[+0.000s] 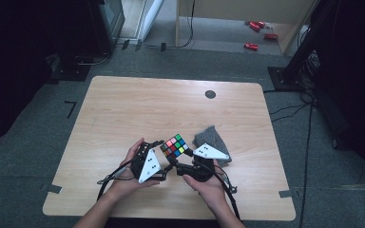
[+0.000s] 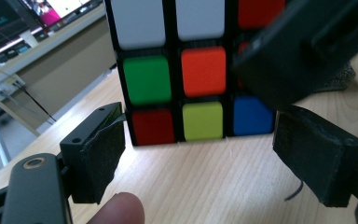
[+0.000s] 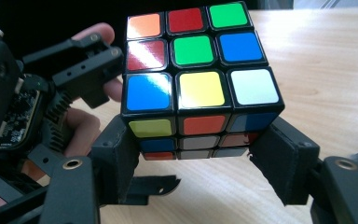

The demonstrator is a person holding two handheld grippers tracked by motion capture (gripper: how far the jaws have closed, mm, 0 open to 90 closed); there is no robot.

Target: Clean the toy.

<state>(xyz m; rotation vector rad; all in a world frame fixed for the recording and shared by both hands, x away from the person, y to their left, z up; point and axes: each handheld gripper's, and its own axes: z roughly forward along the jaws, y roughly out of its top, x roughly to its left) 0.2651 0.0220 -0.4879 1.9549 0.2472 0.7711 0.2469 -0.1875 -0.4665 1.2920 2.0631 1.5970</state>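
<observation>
A scrambled puzzle cube (image 1: 175,146) is held just above the wooden desk (image 1: 123,109), near its front edge, roughly at six o'clock from the small dark disc (image 1: 210,94) set into the desktop. The right claw (image 3: 200,154) pinches the cube's lower layer, one black pad pressed on each side, so the cube sits tilted with its top face of orange, red, green, blue, yellow and white stickers turned up toward the right gripper view. The left claw (image 2: 198,154) comes in from nine o'clock of the cube; its pads stand spread with bare desk between them, and the cube's near face stands just ahead of them, untouched. In the left gripper view one jaw of the right claw crosses the cube's upper right corner. A crumpled grey cloth (image 1: 211,140) lies on the desk at about three o'clock of the cube, close behind the right claw.
</observation>
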